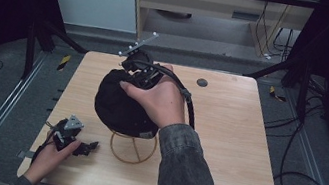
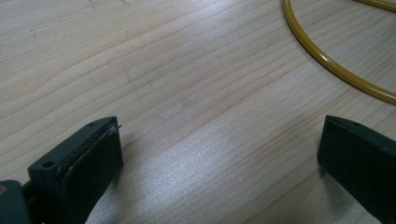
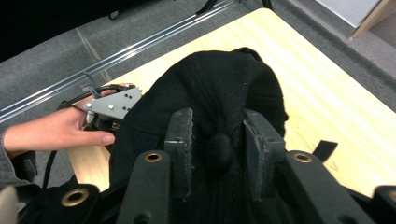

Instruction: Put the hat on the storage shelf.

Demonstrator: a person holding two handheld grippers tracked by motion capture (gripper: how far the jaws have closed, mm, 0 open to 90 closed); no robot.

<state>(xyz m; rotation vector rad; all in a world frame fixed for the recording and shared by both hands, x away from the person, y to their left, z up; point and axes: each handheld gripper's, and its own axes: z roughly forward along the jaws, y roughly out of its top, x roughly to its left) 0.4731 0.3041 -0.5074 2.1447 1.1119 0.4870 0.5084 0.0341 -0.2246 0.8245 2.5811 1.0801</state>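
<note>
Two narrow-set jaws of the right gripper (image 3: 217, 140) bracketed the top button of the soft, light black cap (image 1: 119, 105), its likeliest grip.

Count on the table: one cap, one stand, two grippers.
One black cap (image 1: 122, 105) sits on one yellow wire stand (image 1: 132, 149); one left gripper (image 1: 76, 145), one right gripper (image 1: 141, 74), one wooden table (image 1: 224, 148).

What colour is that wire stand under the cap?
Yellow-gold wire stand, clearest in the left gripper view.

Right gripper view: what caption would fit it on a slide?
Right gripper, jaws slightly apart around the top button of a black cap.
</note>
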